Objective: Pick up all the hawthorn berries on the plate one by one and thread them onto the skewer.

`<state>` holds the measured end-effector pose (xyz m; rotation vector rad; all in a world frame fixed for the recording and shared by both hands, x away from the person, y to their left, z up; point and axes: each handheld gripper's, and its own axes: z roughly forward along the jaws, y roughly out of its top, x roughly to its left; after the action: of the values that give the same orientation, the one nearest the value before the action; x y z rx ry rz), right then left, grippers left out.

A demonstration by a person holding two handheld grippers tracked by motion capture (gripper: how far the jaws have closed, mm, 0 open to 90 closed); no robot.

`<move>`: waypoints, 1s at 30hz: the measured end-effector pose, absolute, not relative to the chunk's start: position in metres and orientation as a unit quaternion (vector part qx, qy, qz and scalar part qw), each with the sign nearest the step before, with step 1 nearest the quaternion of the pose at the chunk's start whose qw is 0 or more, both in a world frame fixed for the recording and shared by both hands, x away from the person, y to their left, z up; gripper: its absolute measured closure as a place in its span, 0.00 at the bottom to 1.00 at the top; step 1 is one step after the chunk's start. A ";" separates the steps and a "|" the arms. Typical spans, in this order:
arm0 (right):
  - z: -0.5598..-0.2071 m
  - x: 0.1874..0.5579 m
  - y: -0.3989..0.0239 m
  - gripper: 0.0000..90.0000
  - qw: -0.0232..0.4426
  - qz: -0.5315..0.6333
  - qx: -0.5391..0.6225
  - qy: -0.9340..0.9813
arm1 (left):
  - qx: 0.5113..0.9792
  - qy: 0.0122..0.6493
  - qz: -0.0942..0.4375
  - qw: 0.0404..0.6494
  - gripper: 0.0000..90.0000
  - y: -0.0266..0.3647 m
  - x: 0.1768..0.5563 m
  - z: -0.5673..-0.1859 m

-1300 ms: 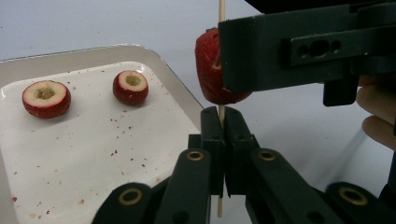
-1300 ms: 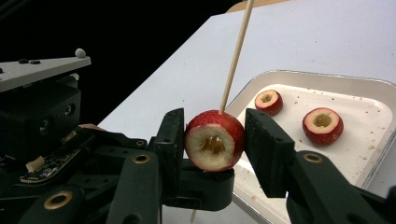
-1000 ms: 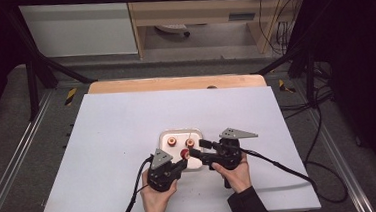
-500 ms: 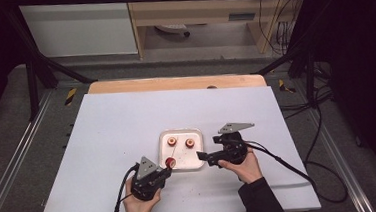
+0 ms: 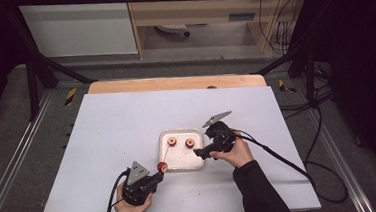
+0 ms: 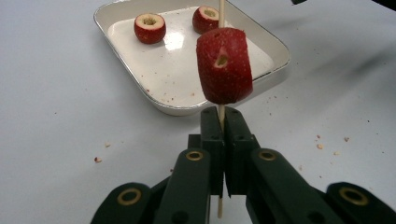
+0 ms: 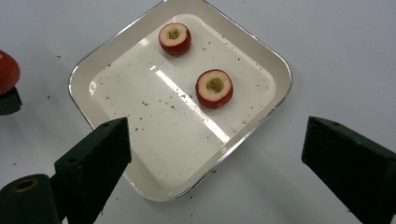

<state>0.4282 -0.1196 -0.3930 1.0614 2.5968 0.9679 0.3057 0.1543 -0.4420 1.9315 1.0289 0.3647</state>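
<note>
A white tray [image 5: 185, 160] holds two cored red fruits [image 5: 171, 142] [image 5: 190, 143] at its far end. My left gripper [image 5: 157, 173], just off the tray's near left corner, is shut on a thin wooden skewer [image 6: 221, 11]. One red fruit [image 6: 224, 65] is threaded on the skewer right above the jaws. My right gripper [image 5: 199, 154] hovers at the tray's right edge. Its jaws have just been opening and now stand wide with nothing between them. In the right gripper view [image 7: 215, 154] the tray [image 7: 154, 126] and both fruits [image 7: 174, 38] [image 7: 214, 88] lie below.
The tray sits near the front middle of a white board [image 5: 127, 125] on the table. Small red crumbs [image 6: 98, 159] are scattered on the board around the tray. Cables trail from both grippers toward the front and right edges.
The two grippers were together at the tray's near edge. The left one has drawn back to the near left with the skewer and fruit. The right one has moved right and opened.
</note>
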 end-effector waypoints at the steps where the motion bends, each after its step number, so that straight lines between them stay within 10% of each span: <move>1: -0.393 0.430 -0.117 0.11 0.087 0.320 0.354 0.874 | 0.781 0.413 0.148 0.444 0.98 0.155 0.306 -0.442; 30: -0.414 0.478 -0.070 0.46 0.026 0.251 0.450 0.857 | 0.781 0.414 0.142 0.445 0.98 0.158 0.306 -0.444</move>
<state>0.4778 -0.0700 -0.4145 1.3916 2.6478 0.7761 0.3055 0.1583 -0.4441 1.9352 1.0255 0.3522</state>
